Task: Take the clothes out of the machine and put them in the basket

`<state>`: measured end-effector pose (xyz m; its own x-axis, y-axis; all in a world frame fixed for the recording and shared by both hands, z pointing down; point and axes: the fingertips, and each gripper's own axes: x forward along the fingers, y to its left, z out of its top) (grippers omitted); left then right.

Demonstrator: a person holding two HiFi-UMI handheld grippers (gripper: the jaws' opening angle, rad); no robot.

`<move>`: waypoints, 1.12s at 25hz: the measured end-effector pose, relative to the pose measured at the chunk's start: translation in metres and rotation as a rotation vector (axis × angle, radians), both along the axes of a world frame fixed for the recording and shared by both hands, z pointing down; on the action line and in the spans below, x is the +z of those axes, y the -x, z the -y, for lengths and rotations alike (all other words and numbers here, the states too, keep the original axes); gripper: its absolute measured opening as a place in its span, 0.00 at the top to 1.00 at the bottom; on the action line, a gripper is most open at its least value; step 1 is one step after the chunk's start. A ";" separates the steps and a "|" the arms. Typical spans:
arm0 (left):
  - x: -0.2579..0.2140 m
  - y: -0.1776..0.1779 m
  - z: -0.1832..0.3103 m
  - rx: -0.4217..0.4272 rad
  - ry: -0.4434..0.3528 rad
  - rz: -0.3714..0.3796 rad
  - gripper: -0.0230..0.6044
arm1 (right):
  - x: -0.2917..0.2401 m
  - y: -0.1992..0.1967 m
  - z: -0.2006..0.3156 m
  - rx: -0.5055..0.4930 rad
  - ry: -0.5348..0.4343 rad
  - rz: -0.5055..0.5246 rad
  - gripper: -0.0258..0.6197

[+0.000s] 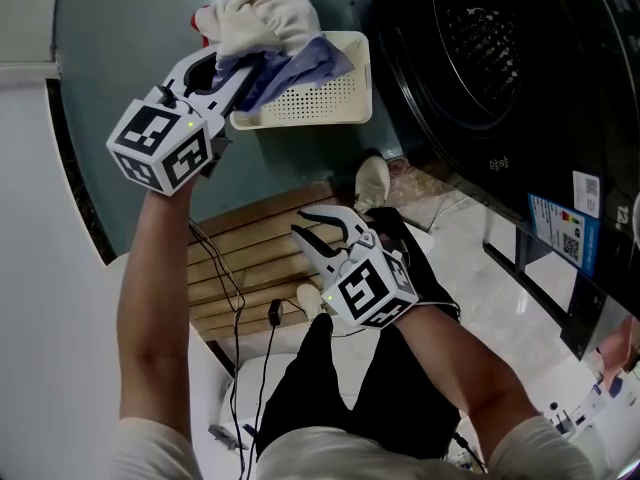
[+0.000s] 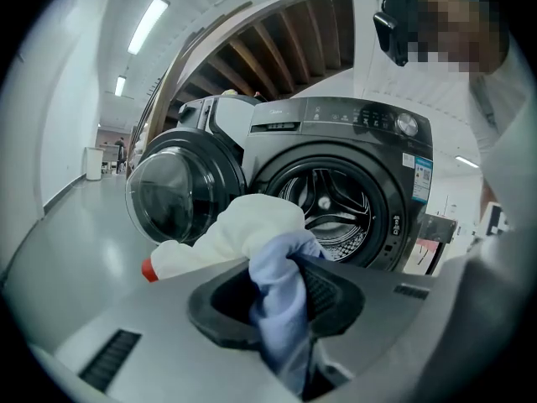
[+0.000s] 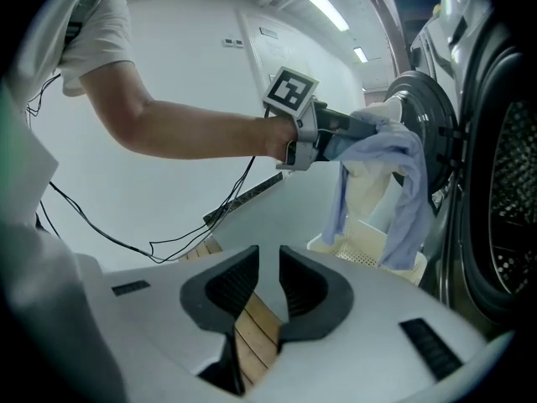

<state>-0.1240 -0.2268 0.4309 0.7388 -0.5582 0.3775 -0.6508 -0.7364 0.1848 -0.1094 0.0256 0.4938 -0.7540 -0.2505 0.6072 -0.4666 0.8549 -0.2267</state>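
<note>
**Asker:** Where were the clothes?

**Describer:** A pale blue garment (image 1: 290,68) and a cream garment (image 1: 265,13) with a small red patch (image 2: 148,269) at one end hung together in the air. They were outside the machine and over a corner of the basket (image 1: 320,103). The blue one trailed lowest. Whether its end touched the basket could not be told.

**Asker:** What held them?

**Describer:** The left gripper (image 1: 235,78). Its jaws were pinched on a fold of the blue garment, which ran down between the pads, and the cream one was bunched just beyond the tips.

**Asker:** And the basket?

**Describer:** It was a cream plastic basket with a perforated bottom. It sat on the floor just beside the dark washing machine (image 1: 500,48). The machine's round door (image 2: 172,196) stood swung open, showing the metal drum (image 2: 331,204).

**Asker:** What about the other hand?

**Describer:** The right gripper (image 1: 325,230) hovered lower and nearer the person, well apart from the clothes. Its jaws stood a narrow gap apart with nothing between them. Through the gap showed wooden slats (image 1: 250,248) on the floor, with a black cable (image 1: 235,298) lying across them.
</note>
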 end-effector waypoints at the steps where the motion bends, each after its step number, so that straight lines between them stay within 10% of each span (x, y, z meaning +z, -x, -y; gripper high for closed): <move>1: 0.007 -0.001 0.000 0.000 0.009 0.006 0.81 | 0.000 -0.003 0.001 0.005 0.003 0.000 0.86; 28: 0.242 -0.027 0.013 -0.125 0.336 0.132 0.80 | 0.009 -0.057 0.030 0.039 0.077 0.001 0.86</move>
<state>-0.0973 -0.2400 0.6733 0.6061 -0.4700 0.6417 -0.7658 -0.5628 0.3111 -0.0526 -0.0046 0.5025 -0.7453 -0.2322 0.6250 -0.4989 0.8161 -0.2918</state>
